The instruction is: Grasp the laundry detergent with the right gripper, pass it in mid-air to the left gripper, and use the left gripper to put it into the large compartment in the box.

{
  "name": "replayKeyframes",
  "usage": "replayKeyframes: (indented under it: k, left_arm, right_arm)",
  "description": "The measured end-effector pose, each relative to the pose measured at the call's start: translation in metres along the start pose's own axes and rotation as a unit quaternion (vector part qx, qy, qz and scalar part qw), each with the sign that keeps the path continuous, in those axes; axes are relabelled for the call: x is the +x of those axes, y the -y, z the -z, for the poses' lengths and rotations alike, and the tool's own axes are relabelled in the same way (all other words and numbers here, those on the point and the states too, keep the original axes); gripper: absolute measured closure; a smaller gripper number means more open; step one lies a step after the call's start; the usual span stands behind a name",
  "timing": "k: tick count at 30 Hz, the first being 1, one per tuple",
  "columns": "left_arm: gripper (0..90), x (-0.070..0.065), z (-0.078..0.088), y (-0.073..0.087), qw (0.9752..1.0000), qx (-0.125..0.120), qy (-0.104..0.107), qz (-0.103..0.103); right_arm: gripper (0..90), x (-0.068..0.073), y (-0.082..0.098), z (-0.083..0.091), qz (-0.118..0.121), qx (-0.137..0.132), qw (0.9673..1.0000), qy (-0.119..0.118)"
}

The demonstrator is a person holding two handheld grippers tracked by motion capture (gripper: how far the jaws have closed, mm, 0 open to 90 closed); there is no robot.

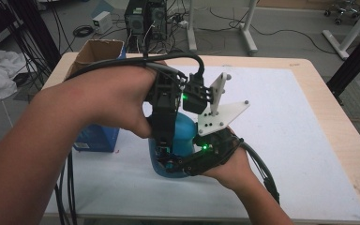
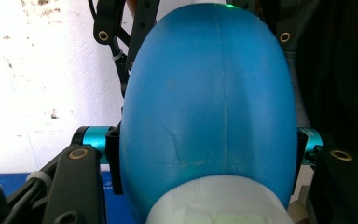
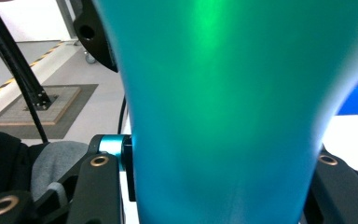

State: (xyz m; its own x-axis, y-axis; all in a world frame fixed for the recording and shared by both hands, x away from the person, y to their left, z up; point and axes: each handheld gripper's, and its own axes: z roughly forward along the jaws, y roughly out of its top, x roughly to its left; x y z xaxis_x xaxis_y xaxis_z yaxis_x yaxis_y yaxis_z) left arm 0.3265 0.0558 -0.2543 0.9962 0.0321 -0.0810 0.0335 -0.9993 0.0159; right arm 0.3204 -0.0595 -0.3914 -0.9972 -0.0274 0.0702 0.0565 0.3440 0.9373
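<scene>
A blue plastic bottle (image 1: 186,132) stands near the middle of the white mat, held by both grippers. From above, my left gripper (image 1: 165,149) comes down over it, jaws pressed on both sides of the bottle (image 2: 205,102) just past its white cap (image 2: 219,200). Reaching in from the lower right, my right gripper (image 1: 180,162) is shut on the lower body; its jaws clamp the bottle (image 3: 233,116) at left and right. The hands and gripper bodies hide most of the bottle in the high view.
A blue box (image 1: 96,139) lies on the mat (image 1: 286,140) under my left forearm. An open cardboard box (image 1: 96,52) stands at the back left corner of the wooden table (image 1: 342,136). Cables trail off the front edge. A computer stands on the floor beyond the table.
</scene>
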Motion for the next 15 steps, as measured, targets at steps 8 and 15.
replayKeyframes:
  k: [8, 15]
  left_arm:
    - [39.5, -0.0007, 0.0, -0.0027, 1.0, 0.0, 0.002, -0.005]
    - [39.5, -0.0014, 0.0022, -0.0019, 1.0, -0.003, -0.002, -0.003]
  right_arm:
    - [43.2, -0.0002, -0.0003, 0.0014, 0.009, 0.005, 0.9999, -0.004]
    - [27.8, 0.003, -0.0017, 0.007, 0.007, 0.014, 0.9999, 0.004]
